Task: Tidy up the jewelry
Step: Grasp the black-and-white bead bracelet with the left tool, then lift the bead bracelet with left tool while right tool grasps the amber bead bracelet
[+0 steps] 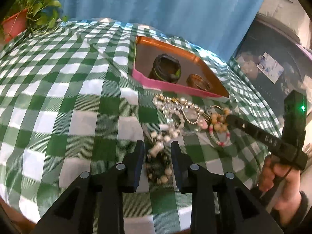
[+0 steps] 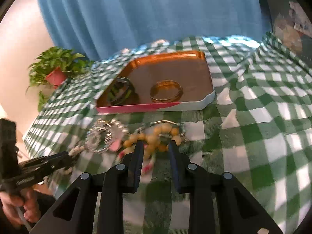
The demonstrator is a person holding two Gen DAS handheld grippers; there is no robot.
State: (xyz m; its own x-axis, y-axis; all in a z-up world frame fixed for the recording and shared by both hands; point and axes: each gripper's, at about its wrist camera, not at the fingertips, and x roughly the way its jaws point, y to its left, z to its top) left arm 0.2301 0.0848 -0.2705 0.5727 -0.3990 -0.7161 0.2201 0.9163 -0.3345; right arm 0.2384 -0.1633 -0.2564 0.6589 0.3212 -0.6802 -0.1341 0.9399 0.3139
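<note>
Two bangles, a dark one (image 1: pixel 165 68) and a gold one (image 2: pixel 166 91), lie in the single tray (image 2: pixel 197 106) beyond both grippers. The left gripper (image 1: pixel 157 149) gapes around a black-and-cream bead bracelet (image 1: pixel 159 167); the right gripper (image 2: pixel 156 149) gapes around yellow beads (image 2: pixel 154 136). A tangled pearl and crystal heap (image 1: pixel 179 109) lies between grippers and tray.

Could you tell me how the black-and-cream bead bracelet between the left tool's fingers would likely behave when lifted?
The bead bracelet is strung in a loose, kinked loop, so it will probably sag limply. Its rounded beads may slip between the open left tool. It lies close to the tangled pile, so neighbours might drag along.
</note>
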